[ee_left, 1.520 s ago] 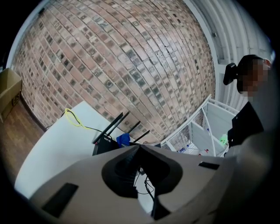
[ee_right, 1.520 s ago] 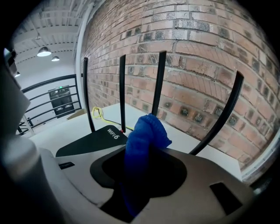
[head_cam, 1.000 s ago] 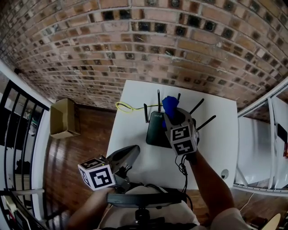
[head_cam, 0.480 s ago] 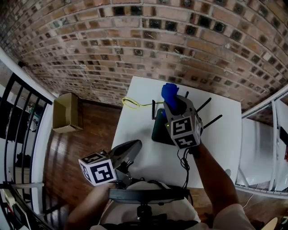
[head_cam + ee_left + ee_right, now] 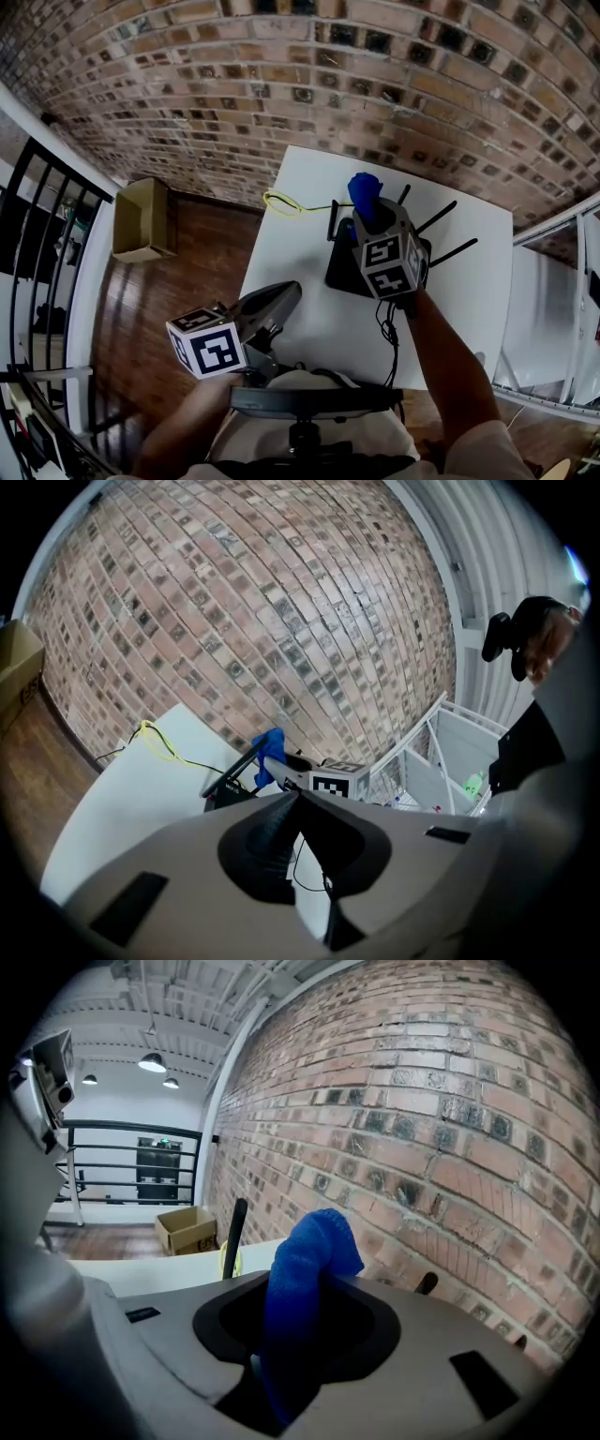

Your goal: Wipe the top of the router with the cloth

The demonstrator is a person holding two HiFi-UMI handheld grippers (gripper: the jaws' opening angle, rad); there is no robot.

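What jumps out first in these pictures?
A bright blue cloth is clamped in the right gripper, held over a black router on a white table. A brick wall rises behind. The left gripper is shut and empty near the table's front-left corner.

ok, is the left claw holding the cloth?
No, the blue cloth is clamped in the right claw, while the left claw is shut on nothing.

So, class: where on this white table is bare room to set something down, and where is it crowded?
Bare: the table left of the router, between yellow cable and left gripper, and right of the antennas. Crowded: the middle, where the right gripper holds the blue cloth over the router.
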